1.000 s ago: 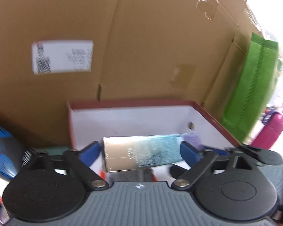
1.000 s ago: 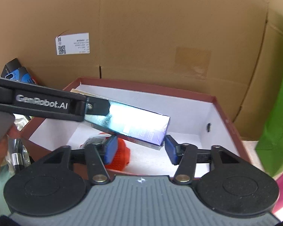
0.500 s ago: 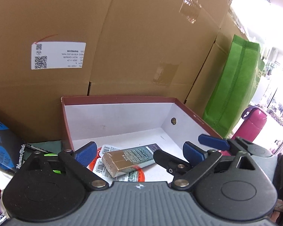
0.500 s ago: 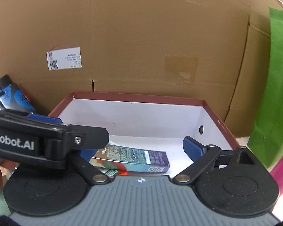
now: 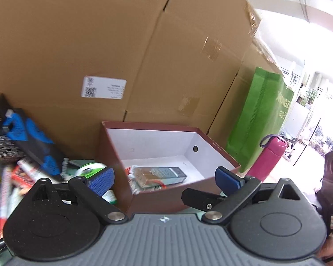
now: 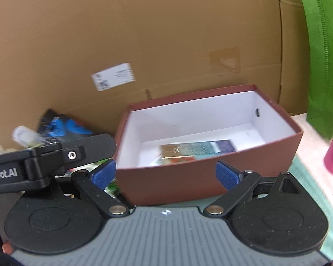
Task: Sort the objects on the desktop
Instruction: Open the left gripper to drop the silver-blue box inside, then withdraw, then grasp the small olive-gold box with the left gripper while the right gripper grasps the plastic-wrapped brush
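Note:
A dark red cardboard box [image 5: 173,196] with a white inside stands against the big cartons; it also shows in the right wrist view [image 6: 188,181]. A long shiny gold-and-teal carton [image 5: 161,175] lies flat inside it, also seen in the right wrist view [image 6: 197,148], on top of some red and white packets. My left gripper [image 5: 164,178] is open and empty, drawn back in front of the box. My right gripper [image 6: 165,175] is open and empty, also in front of the box. The left gripper's arm [image 6: 48,164] crosses the right view's left side.
Loose items are piled left of the box: a black-and-blue package [image 5: 31,137], red and white markers [image 5: 13,177], a green-and-white roll [image 5: 90,169]. A green bag [image 5: 262,115] and a pink bottle [image 5: 268,157] stand to the right. Big cartons [image 5: 122,44] wall the back.
My left gripper let go of the shiny carton, which now lies in the red box. Both grippers have pulled back out of the box and stand wide open.

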Demonstrator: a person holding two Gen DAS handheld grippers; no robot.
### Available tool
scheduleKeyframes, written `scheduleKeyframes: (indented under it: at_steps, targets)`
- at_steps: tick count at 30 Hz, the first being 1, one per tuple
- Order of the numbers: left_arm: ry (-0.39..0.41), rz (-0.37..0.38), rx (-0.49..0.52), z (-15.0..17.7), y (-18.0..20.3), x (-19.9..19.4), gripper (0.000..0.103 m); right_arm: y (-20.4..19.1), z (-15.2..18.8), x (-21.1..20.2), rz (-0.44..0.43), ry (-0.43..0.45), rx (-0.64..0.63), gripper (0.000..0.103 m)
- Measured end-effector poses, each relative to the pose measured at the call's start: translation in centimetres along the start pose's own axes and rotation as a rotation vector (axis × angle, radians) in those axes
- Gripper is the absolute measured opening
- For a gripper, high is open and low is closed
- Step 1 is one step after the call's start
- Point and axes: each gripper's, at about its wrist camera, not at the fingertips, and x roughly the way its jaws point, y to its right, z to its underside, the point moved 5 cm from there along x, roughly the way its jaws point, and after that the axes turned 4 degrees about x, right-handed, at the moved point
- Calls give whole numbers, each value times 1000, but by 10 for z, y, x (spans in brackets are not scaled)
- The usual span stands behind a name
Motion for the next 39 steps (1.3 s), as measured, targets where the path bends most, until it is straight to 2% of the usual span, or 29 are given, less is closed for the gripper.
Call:
scheduleKeyframes:
  at_steps: [7,10,14,18,22,25,30,34,37,39]
  targets:
    - [31,-127,47,24,-2,-68,100,-47,37,-36,-83,57,-34,94]
    - [25,-141,18,40,-7,-89,101,-65,56,-50,-130,76,-51,94]
    - [8,-145,-10,65,-13,-106,101,-87,83,-56,-212,43,-81,94]
    - [-11,-162,-54,91,-28,-112,101,-110,107,-56,-327,31,-202,94]
    - [-36,-178,-169,106,-55,-111,102,-125,118,-47,-312,46,-348,94]
    - [-23,-190,-208,108,-68,-111,102,-128,117,-37,-296,54,-432,93]
    - [6,-196,-208,104,-76,-109,101,-120,105,-25,-282,48,-471,92]
    - [-25,-227,-188,105,-82,-101,101,-102,93,-21,-255,97,-416,92]
    - [-65,-235,-162,110,-85,-88,99,-95,90,-8,-235,73,-414,85]
    - [-82,-238,-134,112,-87,-78,91,-95,93,4,-218,51,-450,82]
